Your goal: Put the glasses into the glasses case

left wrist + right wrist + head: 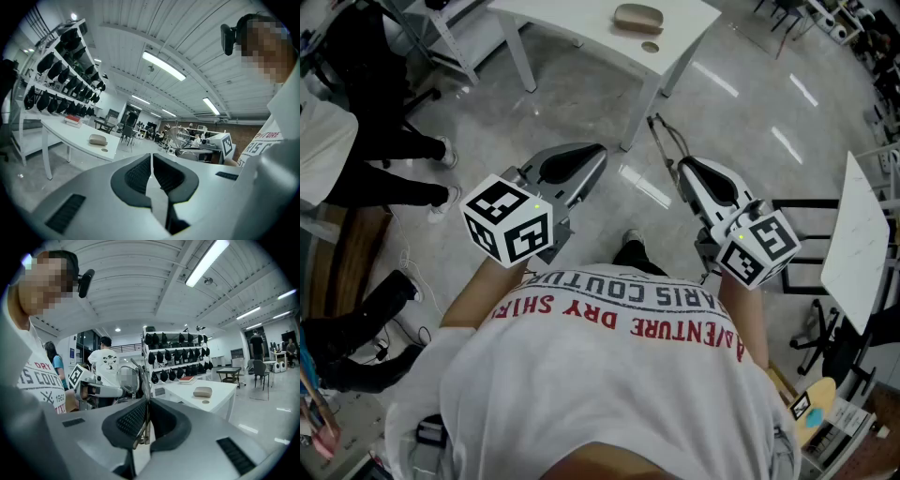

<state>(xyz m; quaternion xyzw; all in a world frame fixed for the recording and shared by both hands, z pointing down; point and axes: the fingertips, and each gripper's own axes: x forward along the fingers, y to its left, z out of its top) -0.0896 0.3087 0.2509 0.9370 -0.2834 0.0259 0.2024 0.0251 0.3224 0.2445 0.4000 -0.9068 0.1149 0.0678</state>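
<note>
My right gripper (682, 167) is shut on a thin temple arm of the wire-framed glasses (664, 139), which stick out ahead of its tips above the floor. In the right gripper view the glasses (127, 379) stand up from between the pads, one lens to the left. My left gripper (598, 150) is held beside it, shut with nothing between its jaws. The beige glasses case (637, 17) lies closed on the white table (581, 19), well ahead of both grippers. From the left gripper view the case (98, 139) shows at left and the glasses (178, 138) at right.
A small round object (650, 46) lies by the case near the table's edge. Racks of dark headgear (178, 357) stand behind the table, with books (186, 378) on it. A person (356, 141) stands at left; another white board (858, 244) is at right.
</note>
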